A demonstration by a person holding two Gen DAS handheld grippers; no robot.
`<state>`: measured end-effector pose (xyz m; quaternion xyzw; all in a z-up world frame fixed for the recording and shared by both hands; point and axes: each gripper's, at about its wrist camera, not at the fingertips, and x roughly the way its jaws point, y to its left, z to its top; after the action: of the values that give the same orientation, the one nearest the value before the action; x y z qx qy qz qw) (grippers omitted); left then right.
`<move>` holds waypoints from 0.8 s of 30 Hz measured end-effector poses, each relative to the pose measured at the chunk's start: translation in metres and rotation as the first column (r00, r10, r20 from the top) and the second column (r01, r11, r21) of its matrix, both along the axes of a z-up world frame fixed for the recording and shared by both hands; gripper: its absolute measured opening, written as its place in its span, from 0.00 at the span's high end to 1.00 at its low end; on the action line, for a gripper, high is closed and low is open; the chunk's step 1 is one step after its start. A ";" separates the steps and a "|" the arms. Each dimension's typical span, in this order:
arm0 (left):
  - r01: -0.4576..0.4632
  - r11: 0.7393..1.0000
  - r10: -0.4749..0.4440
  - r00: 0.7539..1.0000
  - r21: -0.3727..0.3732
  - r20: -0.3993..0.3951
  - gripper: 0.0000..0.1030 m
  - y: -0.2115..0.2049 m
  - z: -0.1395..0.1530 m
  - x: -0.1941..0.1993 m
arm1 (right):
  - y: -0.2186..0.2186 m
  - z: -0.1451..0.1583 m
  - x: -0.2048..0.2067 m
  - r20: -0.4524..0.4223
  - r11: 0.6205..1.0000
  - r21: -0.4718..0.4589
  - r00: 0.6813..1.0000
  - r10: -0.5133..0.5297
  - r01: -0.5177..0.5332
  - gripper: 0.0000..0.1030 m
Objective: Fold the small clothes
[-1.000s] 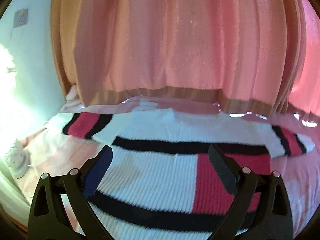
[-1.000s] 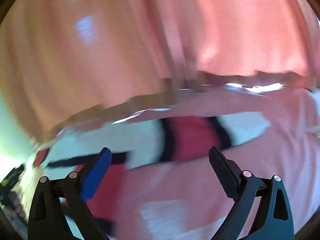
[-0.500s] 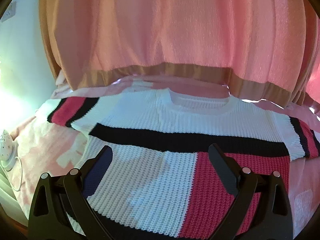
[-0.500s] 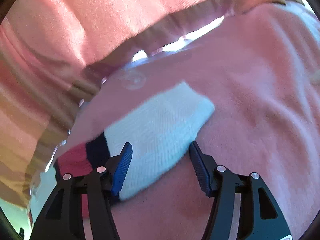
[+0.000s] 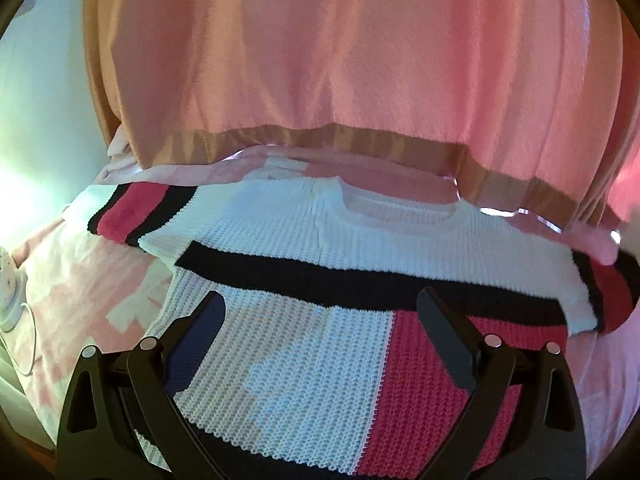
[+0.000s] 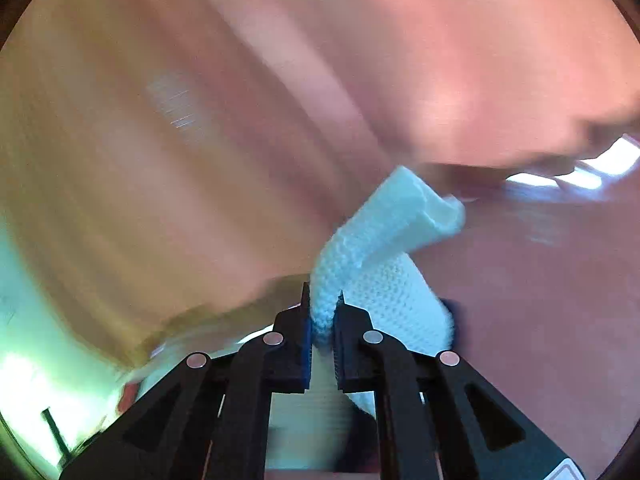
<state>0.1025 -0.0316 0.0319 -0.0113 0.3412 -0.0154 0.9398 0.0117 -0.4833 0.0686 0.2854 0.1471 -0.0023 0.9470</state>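
Left tongs [image 5: 320, 316] wide apart, nothing between the fingers, hovering low over sweater [image 5: 320, 352]. Right tongs [image 6: 323, 312] closing, pads already pinching white cuff [image 6: 384, 248] of one sleeve; cuff lifted clear of the surface, folded over itself above the fingertips.

Sweater spread flat, front up, on pink bedspread [image 5: 80, 280]. White knit body, black band [image 5: 360, 284] across the chest, pink-red panel [image 5: 420, 380] lower right in the left wrist view. Collar [image 5: 400, 216] toward the far side. Left-hand sleeve [image 5: 136, 216] lying out sideways, striped black and pink-red. Opposite sleeve at the right edge of that view, partly cut off, end blurred.

Pink curtain [image 5: 340, 60] with tan hem hanging just behind the far edge. Small white object [image 5: 8, 292] with a thin cord at far left, too washed out to identify.

No containers seen. Right wrist view heavily motion-blurred beyond the cuff.
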 end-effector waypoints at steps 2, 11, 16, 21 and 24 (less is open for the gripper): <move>-0.010 1.000 0.010 1.000 -0.015 0.013 0.08 0.006 0.005 -0.002 | 0.080 0.030 0.033 0.005 0.981 -0.081 0.984 0.176 -0.175 0.92; -0.027 0.999 0.028 0.999 -0.032 0.027 0.06 0.043 0.016 0.006 | 0.271 0.031 0.066 -0.113 0.832 -0.341 0.898 0.425 -0.437 0.71; 0.035 0.994 -0.042 0.997 -0.101 -0.069 0.05 0.041 0.002 0.029 | 0.227 0.020 0.016 -0.140 0.885 -0.406 0.973 0.184 -0.226 0.46; 0.022 0.969 -0.085 0.965 -0.247 -0.248 0.05 0.019 -0.040 0.071 | 0.180 -0.027 0.009 -0.300 0.883 -0.451 0.954 -0.017 -0.127 0.46; 0.014 0.955 -0.102 0.953 -0.296 -0.284 0.08 -0.003 -0.064 0.088 | 0.166 -0.049 0.004 -0.355 0.864 -0.488 0.933 -0.064 -0.127 0.46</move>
<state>0.1908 -0.0346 -0.0323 -0.1413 0.4723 -0.0912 0.8653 0.0161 -0.3173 0.0194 0.0209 0.3167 -0.0772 0.9452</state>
